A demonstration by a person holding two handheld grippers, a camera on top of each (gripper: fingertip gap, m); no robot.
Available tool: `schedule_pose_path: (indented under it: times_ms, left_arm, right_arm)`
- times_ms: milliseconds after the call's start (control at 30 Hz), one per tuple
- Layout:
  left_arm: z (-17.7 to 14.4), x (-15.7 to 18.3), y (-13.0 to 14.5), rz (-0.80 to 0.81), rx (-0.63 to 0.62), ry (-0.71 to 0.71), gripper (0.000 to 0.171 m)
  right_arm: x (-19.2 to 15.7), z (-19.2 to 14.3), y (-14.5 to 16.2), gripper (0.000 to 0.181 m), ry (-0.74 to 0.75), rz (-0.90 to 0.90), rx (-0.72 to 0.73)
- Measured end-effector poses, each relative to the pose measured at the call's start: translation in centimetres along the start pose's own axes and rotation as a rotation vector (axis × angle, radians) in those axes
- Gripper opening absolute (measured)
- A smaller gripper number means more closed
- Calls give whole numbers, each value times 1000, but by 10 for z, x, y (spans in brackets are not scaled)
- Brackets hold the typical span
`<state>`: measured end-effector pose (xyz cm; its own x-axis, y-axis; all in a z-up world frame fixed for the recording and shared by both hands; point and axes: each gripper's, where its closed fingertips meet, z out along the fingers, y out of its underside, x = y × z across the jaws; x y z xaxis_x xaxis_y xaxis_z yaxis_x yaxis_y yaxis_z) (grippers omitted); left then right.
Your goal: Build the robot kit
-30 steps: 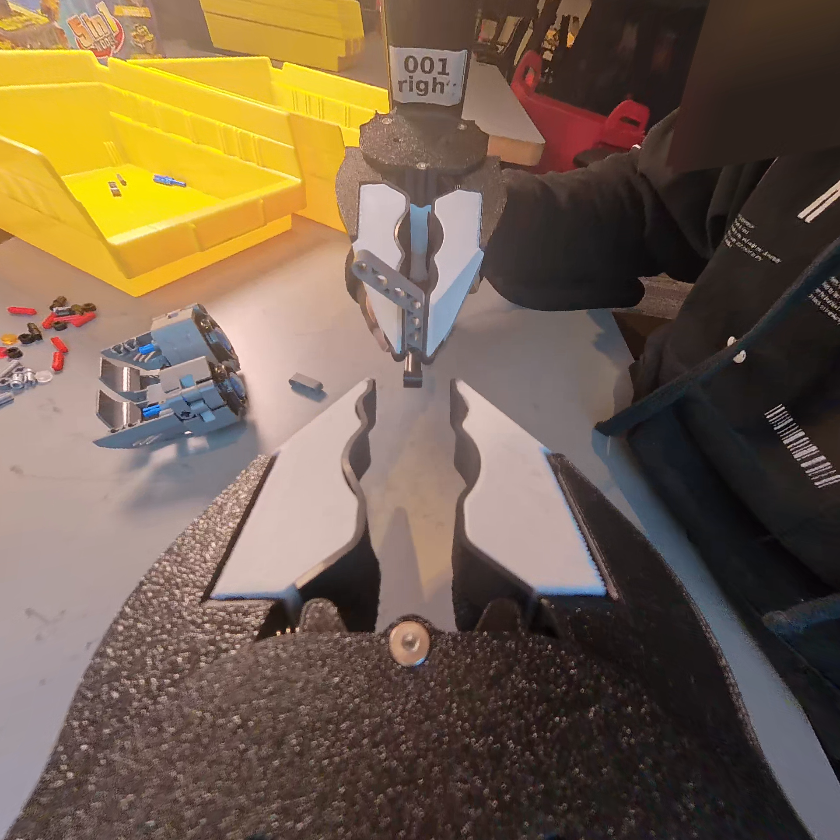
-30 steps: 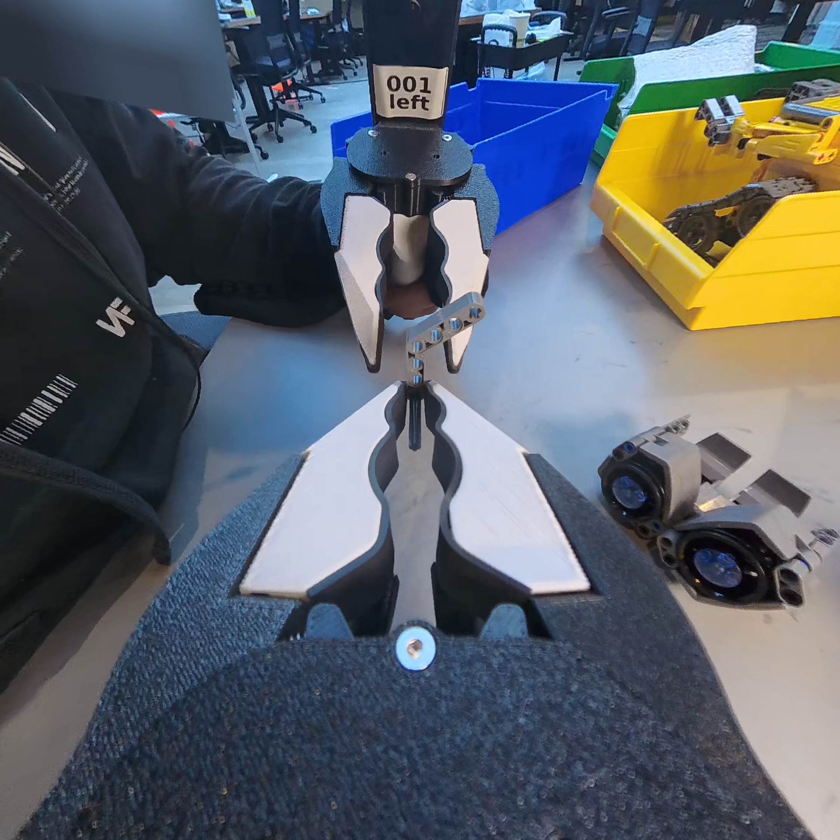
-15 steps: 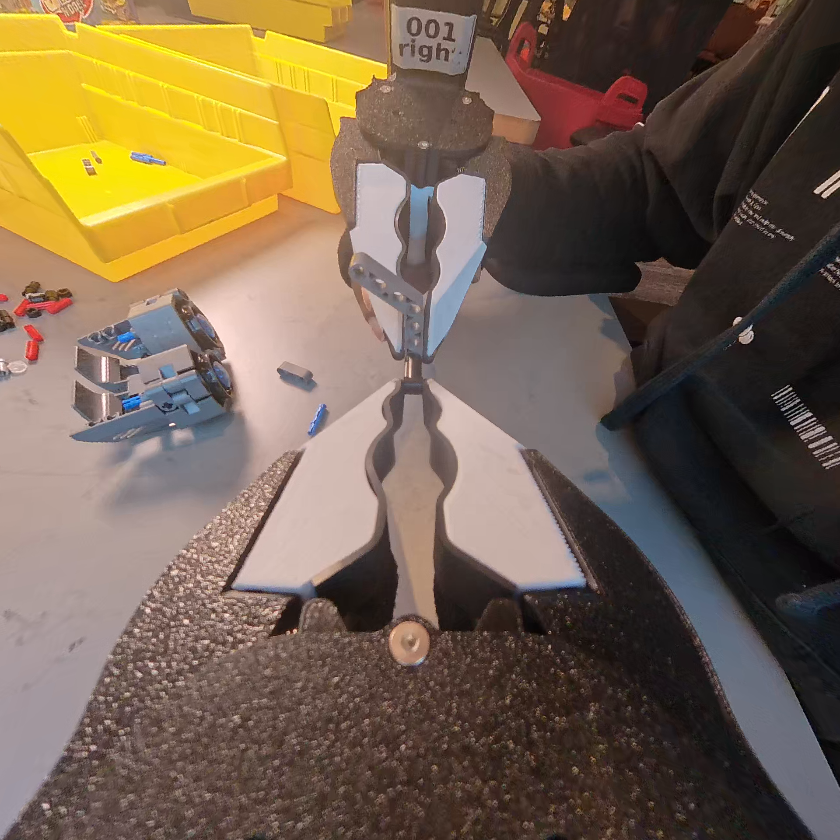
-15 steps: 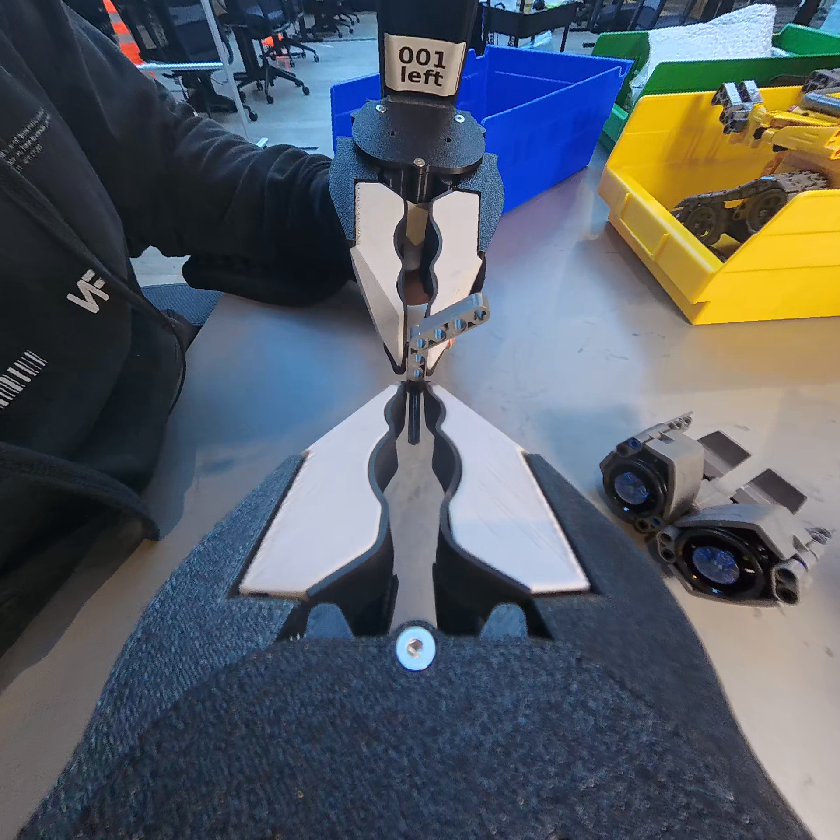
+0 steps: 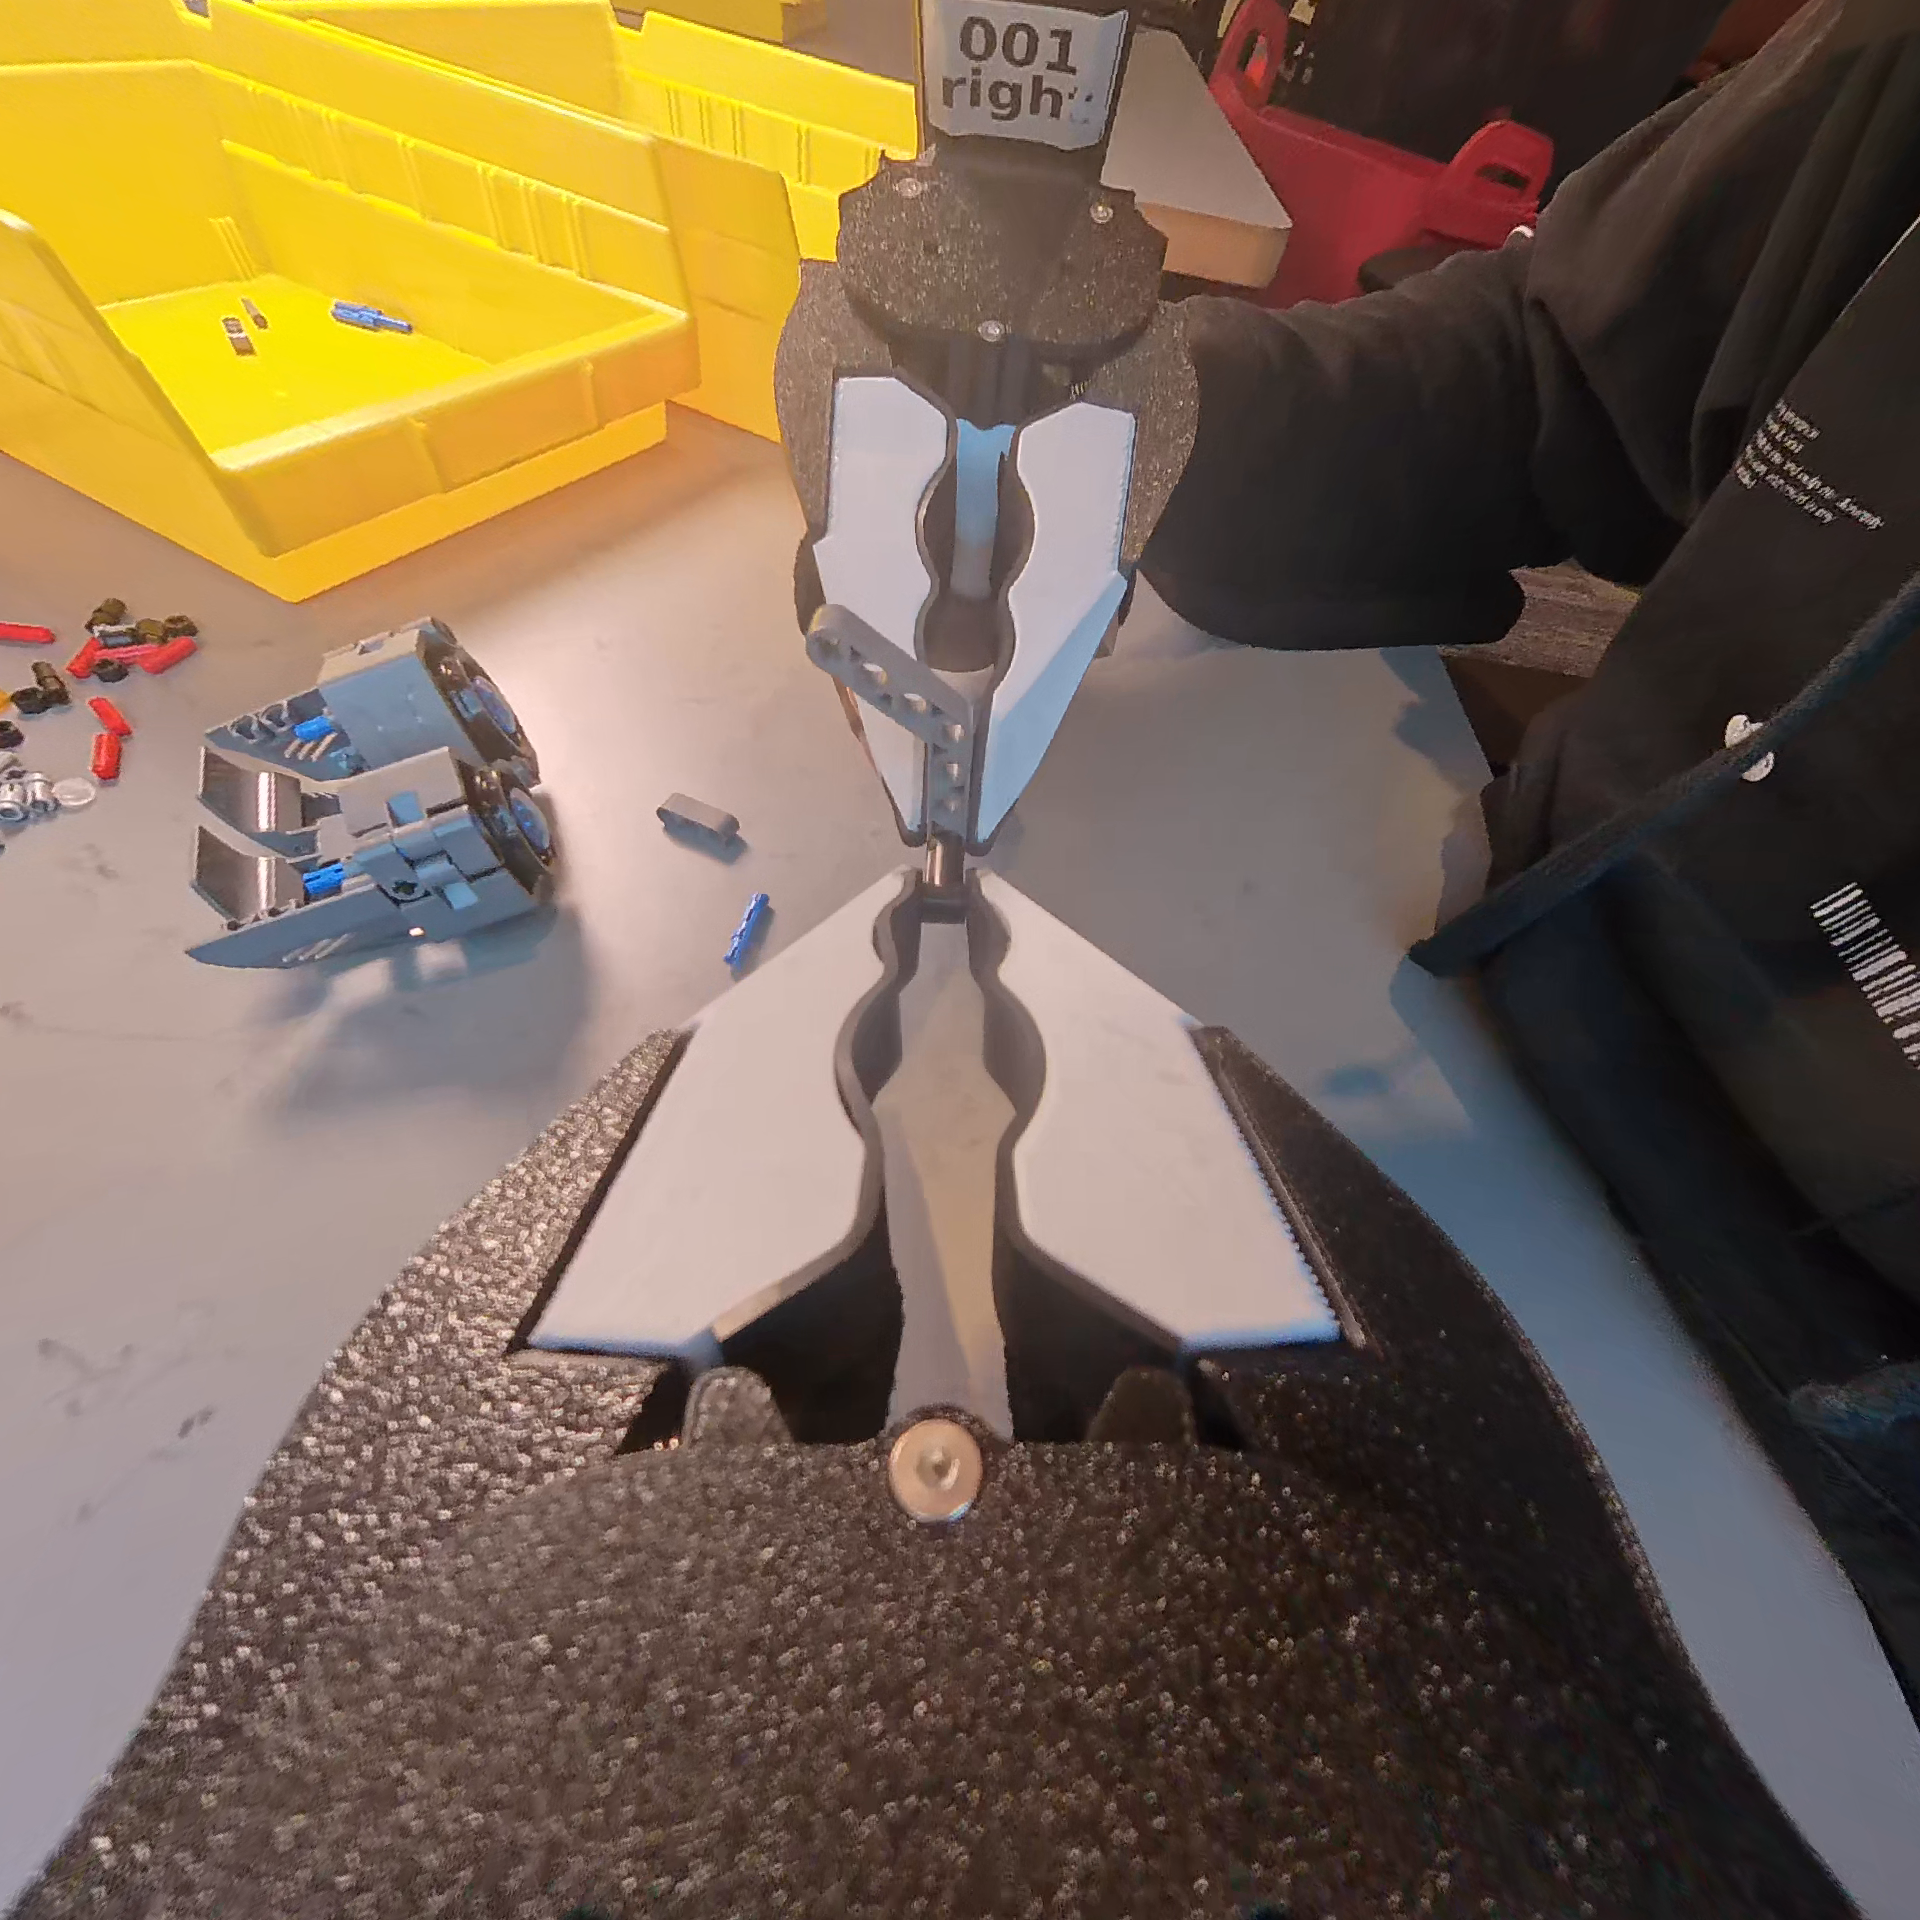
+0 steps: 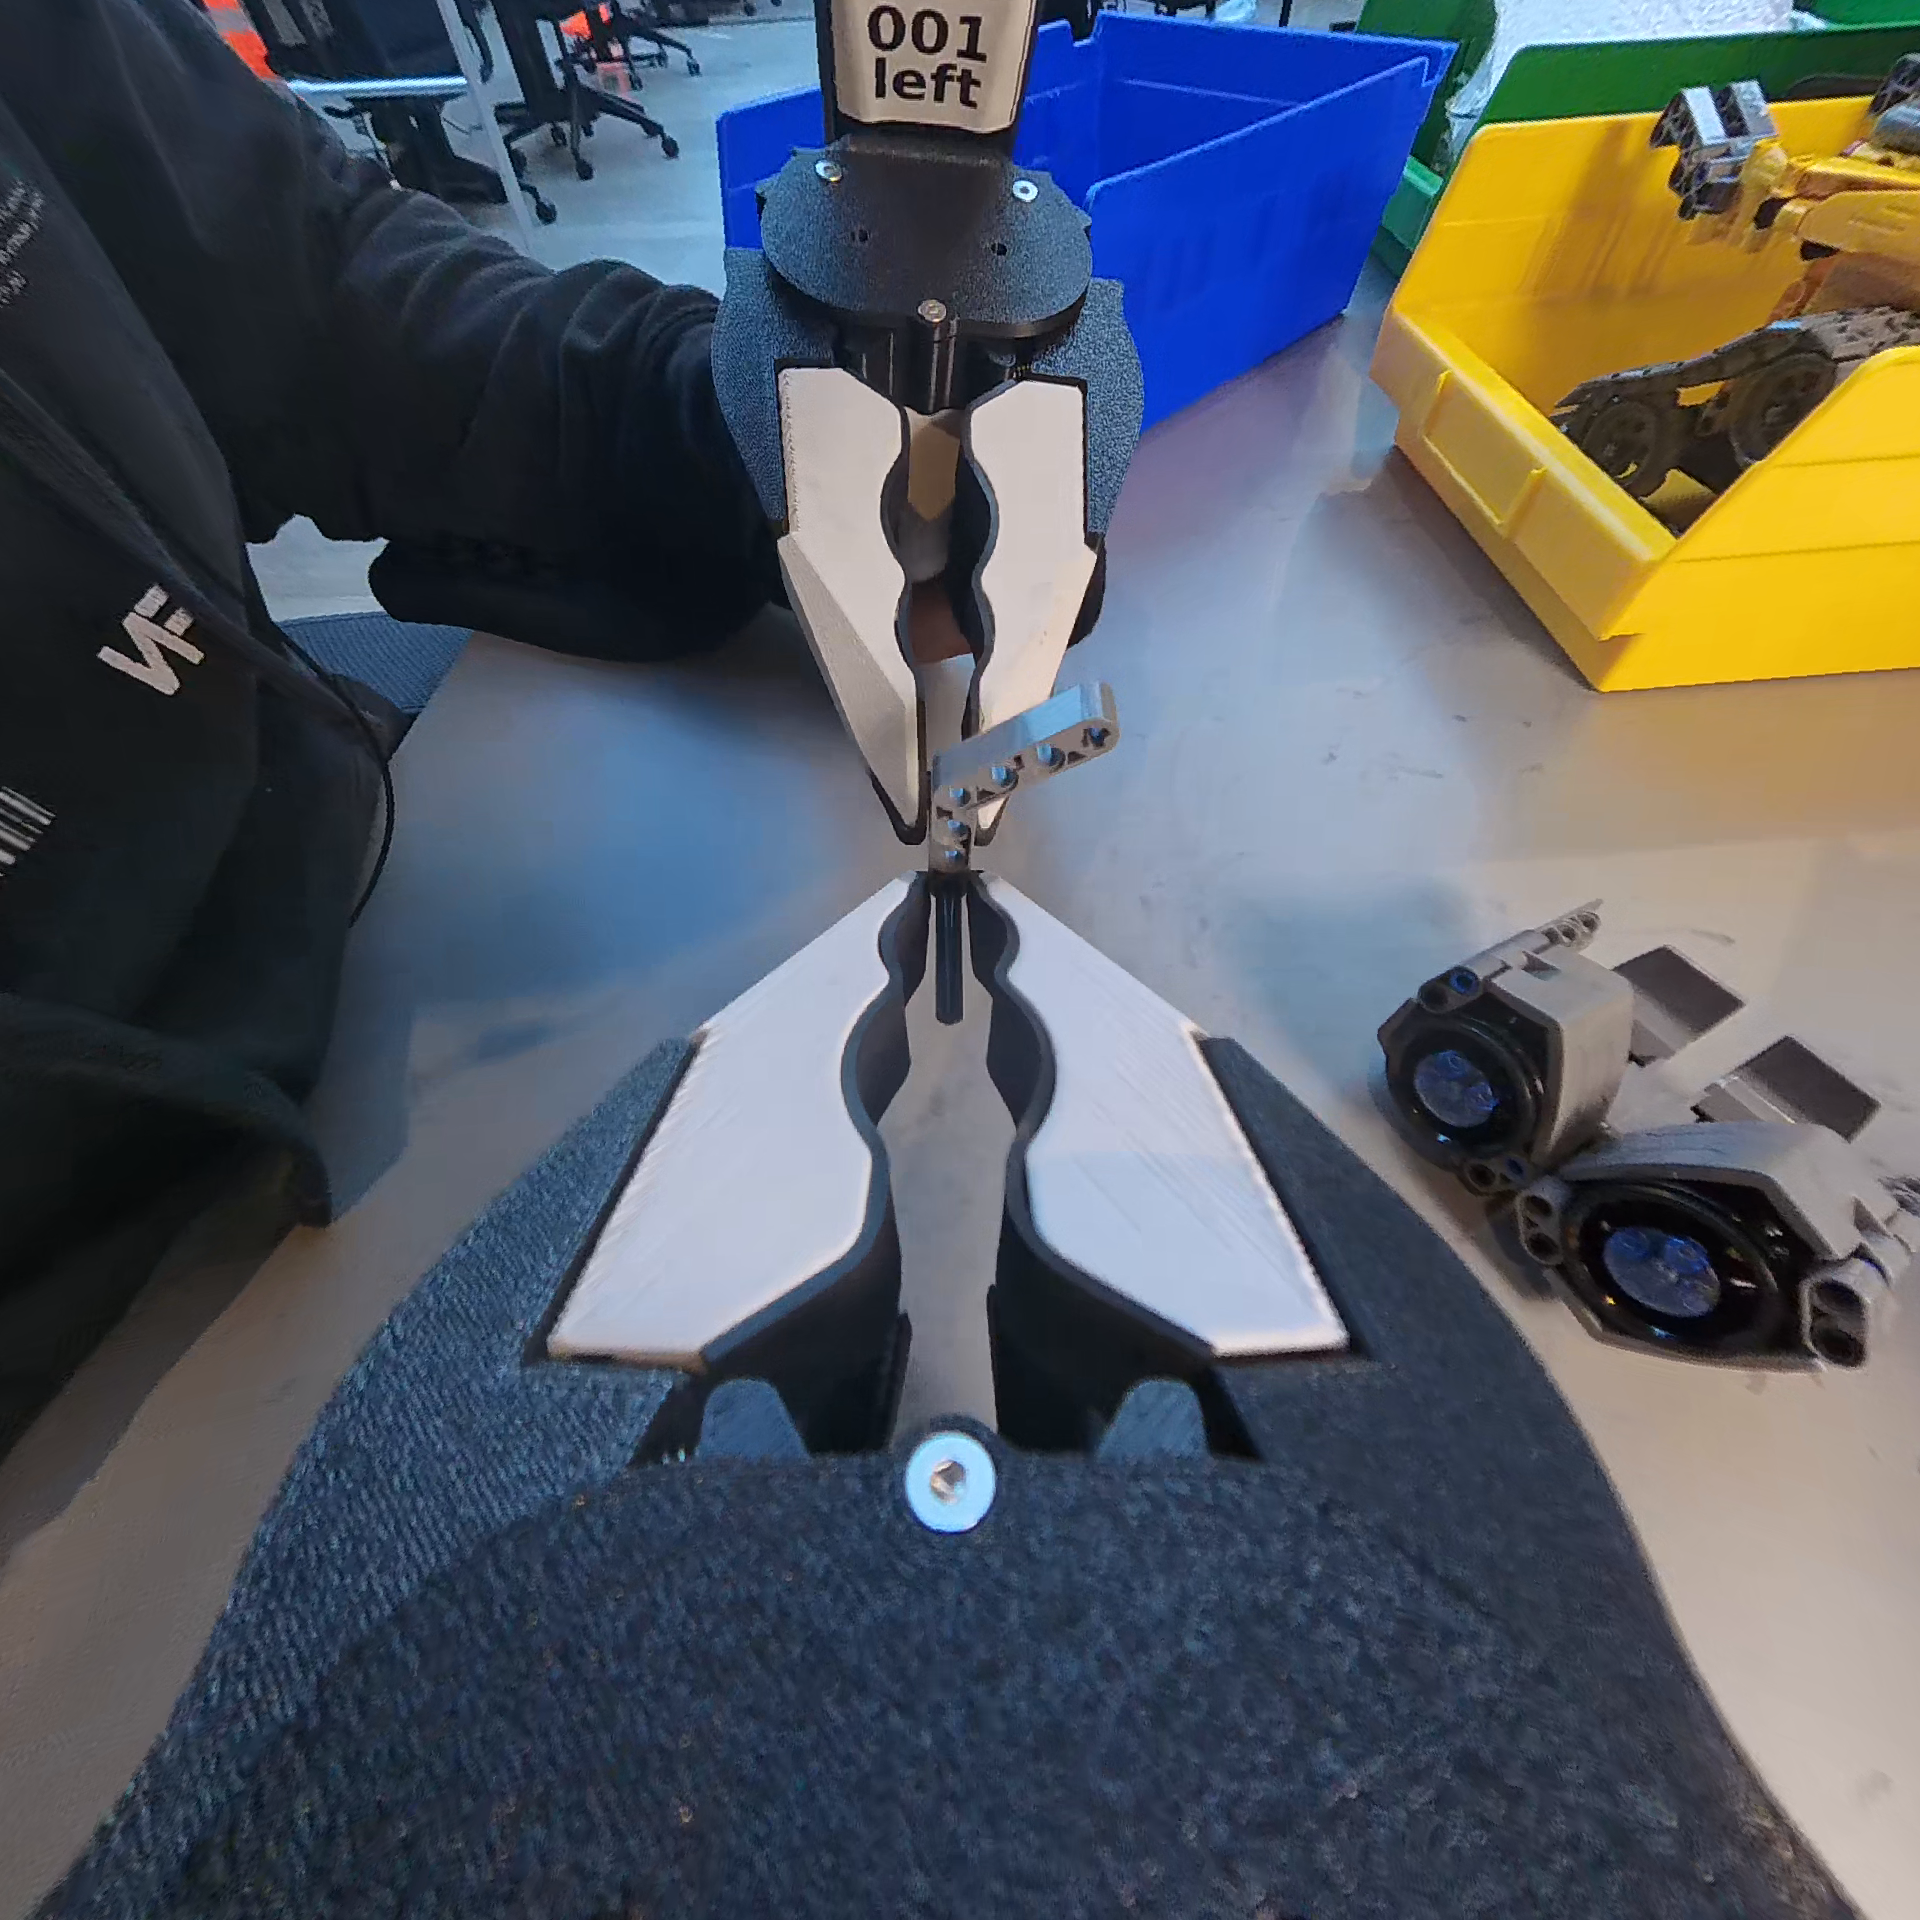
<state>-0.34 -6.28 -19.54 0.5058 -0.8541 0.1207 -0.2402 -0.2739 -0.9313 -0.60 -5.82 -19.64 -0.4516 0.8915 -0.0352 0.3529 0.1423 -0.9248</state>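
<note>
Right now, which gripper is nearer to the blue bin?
Left. The left gripper, shut on a black pin, is in front of the blue bin; the right gripper, shut on a black rod, faces it from farther back.

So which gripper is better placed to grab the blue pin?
Left, probably: the blue pin lies just beside the tips of the left gripper, and the right gripper is farther off. Both are shut on the black axle, so left must release first.
</note>
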Motion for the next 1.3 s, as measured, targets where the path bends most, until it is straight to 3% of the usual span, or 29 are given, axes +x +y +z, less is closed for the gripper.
schedule_pose_path:
  times_ms: [233, 500, 600, 767, 967, 1300]
  left_arm:
    - [4, -2, 11, 19, -62, -14, 7]
    - [6, -10, 44, 75, -267, -59, 7]
    - [4, -15, 55, 52, -323, -70, 7]
    - [2, -22, 65, 49, -375, -93, 7]
    - [2, -23, 67, 49, -385, -104, 7]
    - [0, -25, 66, 28, -386, -109, 17]
  right_arm:
    - [2, 5, 10, 6, 13, -16, -48]
    - [2, 7, 40, 16, 6, -29, -212]
    - [19, -8, 42, 17, 57, -7, -235]
    - [67, -40, 52, 18, 267, 30, -293]
    - [76, -36, 71, 36, 304, 95, -392]
    - [71, -30, 78, 28, 275, 120, -474]
